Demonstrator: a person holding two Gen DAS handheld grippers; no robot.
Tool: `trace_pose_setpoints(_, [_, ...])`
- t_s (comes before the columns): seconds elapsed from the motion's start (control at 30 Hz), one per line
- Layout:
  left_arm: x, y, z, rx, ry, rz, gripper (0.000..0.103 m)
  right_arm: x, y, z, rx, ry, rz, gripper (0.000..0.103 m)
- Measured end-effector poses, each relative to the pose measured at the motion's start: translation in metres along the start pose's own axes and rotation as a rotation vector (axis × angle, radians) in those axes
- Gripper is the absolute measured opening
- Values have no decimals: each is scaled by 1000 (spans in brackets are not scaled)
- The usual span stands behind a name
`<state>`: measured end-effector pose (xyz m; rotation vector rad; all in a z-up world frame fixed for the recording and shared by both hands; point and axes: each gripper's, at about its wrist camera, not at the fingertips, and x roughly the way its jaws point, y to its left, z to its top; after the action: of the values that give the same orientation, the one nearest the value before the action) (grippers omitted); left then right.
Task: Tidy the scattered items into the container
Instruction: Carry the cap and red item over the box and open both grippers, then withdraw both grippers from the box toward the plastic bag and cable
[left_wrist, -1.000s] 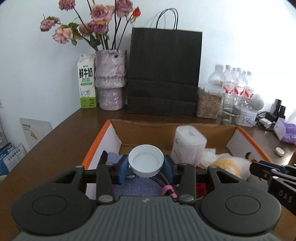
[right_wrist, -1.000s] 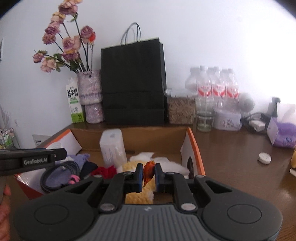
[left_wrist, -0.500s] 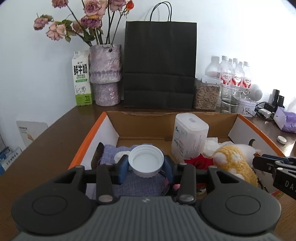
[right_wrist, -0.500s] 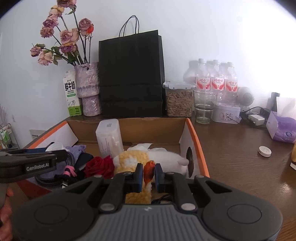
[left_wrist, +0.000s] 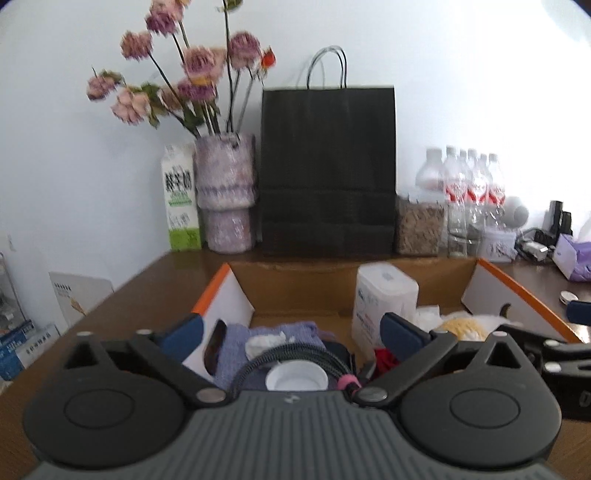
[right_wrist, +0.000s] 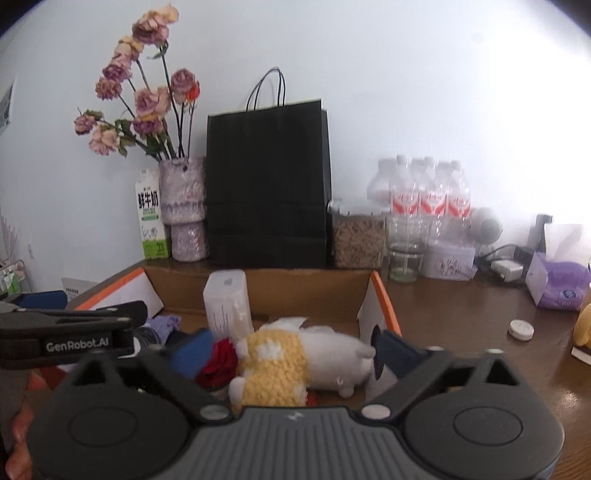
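1. The step in hand is the release: both tools hang over the cardboard box (left_wrist: 288, 291), which fills the lower middle of each view.
2. The left gripper (left_wrist: 291, 334) has just been opening and its jaws now stand wide. Nothing is pressed between them. The white cap (left_wrist: 296, 377) lies below them in the box, on the coiled black cable (left_wrist: 291, 350) and purple cloth (left_wrist: 236, 347), low in the left wrist frame.
3. The right gripper (right_wrist: 295, 349) has also just been opening and stands wide, holding nothing. The plush toy (right_wrist: 295, 360) lies between its spread jaws without being pinched, beside the red rose (right_wrist: 219, 360), at lower centre of the right wrist frame.
4. A white canister (right_wrist: 227, 301) stands upright towards the back of the box.
5. One small white disc (right_wrist: 521, 329) lies on the table (right_wrist: 461, 314) outside the box, at the right of the frame.
6. The next move likely calls for lifting both tools clear, then the right one reaching out for that disc.
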<state>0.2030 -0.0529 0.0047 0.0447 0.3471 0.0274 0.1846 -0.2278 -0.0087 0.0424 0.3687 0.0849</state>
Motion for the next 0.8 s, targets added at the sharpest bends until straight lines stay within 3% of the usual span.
trace_pose_setpoints(0.8, [-16,6,6,-24,1,-3,103,-13,3,3,-3,-18,-16,103])
